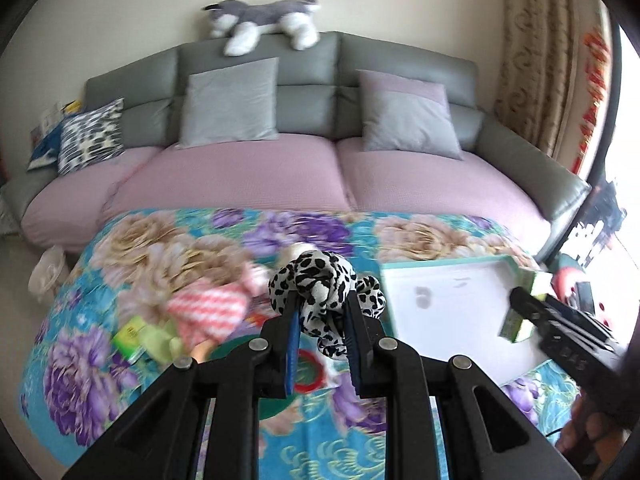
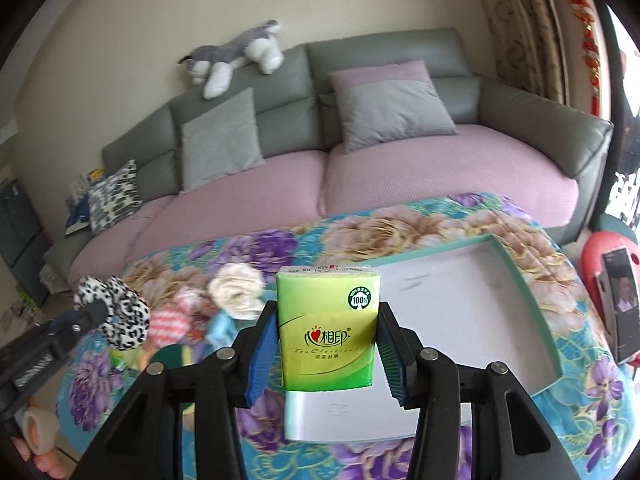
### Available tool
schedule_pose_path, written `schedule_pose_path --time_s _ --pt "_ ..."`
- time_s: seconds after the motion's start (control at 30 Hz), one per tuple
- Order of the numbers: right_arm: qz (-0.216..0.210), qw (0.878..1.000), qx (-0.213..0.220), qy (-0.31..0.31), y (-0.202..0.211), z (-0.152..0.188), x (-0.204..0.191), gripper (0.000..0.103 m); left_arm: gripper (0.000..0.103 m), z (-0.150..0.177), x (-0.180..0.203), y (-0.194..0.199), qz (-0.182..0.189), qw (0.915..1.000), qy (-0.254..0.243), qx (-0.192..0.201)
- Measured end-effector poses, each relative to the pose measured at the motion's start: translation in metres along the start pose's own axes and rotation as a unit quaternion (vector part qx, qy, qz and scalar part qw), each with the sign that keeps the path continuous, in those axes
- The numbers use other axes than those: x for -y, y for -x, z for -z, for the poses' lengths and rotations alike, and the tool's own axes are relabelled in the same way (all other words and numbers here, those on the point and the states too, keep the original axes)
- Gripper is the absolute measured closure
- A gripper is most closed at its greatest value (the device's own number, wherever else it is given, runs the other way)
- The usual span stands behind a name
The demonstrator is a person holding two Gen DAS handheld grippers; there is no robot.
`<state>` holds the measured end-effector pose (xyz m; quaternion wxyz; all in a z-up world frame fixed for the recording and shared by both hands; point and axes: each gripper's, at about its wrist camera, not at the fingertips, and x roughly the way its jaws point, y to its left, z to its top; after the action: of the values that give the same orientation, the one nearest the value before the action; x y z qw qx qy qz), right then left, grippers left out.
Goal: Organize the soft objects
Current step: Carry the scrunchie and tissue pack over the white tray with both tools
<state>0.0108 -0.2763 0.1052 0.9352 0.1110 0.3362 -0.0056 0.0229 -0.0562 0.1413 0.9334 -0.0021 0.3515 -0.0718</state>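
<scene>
A floral cloth (image 2: 500,236) covers the table in front of the sofa (image 1: 248,176) and carries a white tray with a teal rim (image 2: 536,304) on its right side. The right gripper (image 2: 326,344) clamps a green tissue pack (image 2: 329,328) above the tray's near-left corner. The left gripper (image 1: 320,316) clamps a leopard-print scrunchie (image 1: 320,280) above loose items left of the tray.

Leopard-print scrunchie (image 1: 320,280), green tissue pack (image 2: 329,328) aloft
</scene>
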Motion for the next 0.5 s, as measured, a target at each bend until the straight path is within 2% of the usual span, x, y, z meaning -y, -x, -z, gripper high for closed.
schedule_pose_path --time_s 0.23,0.43,0.5 --pt "0.047 0.998 -0.011 -0.048 -0.027 0.010 0.053 0.053 0.082 -0.008 0.051 -0.044 0.031 0.9984 -0.038 -0.028" --pt "0.085 0.994 -0.014 -0.064 -0.042 0.016 0.085 0.053 0.081 0.006 0.084 -0.099 0.079 0.9932 -0.046 -0.071" --pt "0.097 0.993 -0.010 -0.059 -0.046 0.016 0.090 0.053 0.081 0.011 0.095 -0.111 0.084 0.9919 -0.056 -0.077"
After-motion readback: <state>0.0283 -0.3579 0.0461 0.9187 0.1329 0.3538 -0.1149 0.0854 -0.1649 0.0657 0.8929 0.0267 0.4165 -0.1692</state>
